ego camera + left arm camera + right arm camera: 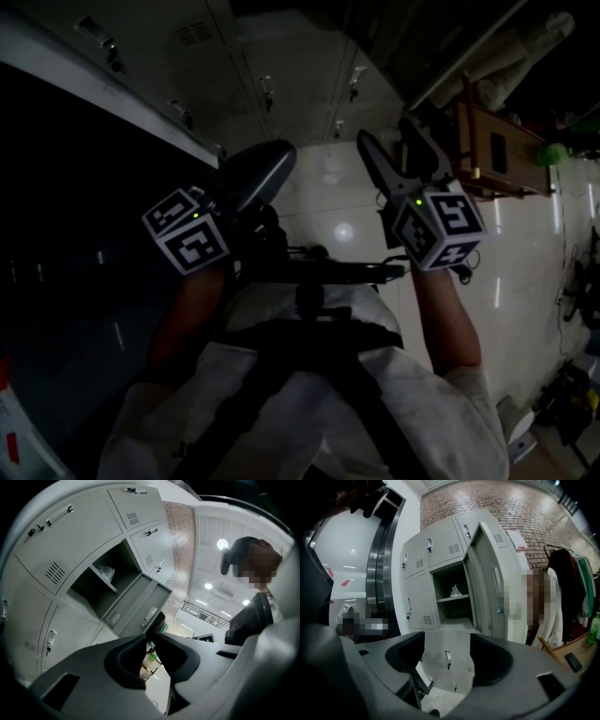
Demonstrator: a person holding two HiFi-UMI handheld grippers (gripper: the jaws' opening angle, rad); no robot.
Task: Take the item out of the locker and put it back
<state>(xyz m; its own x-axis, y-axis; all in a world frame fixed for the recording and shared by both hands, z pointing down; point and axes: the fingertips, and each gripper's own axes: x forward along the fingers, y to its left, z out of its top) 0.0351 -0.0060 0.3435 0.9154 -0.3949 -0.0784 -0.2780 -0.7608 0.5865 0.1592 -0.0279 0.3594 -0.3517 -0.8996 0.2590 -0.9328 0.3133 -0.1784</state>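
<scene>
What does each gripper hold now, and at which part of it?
Nothing is held. The left gripper and the right gripper are both empty; the item lies on the locker shelf.

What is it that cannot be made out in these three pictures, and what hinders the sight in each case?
- Item on the open locker's shelf: both gripper views, too small; only a pale shape.
- Open locker in the head view: not findable, picture too dark.
- Hanging clothes: right gripper view, cut by the right edge.
- Lower lockers: right gripper view, partly behind the right gripper.
</scene>
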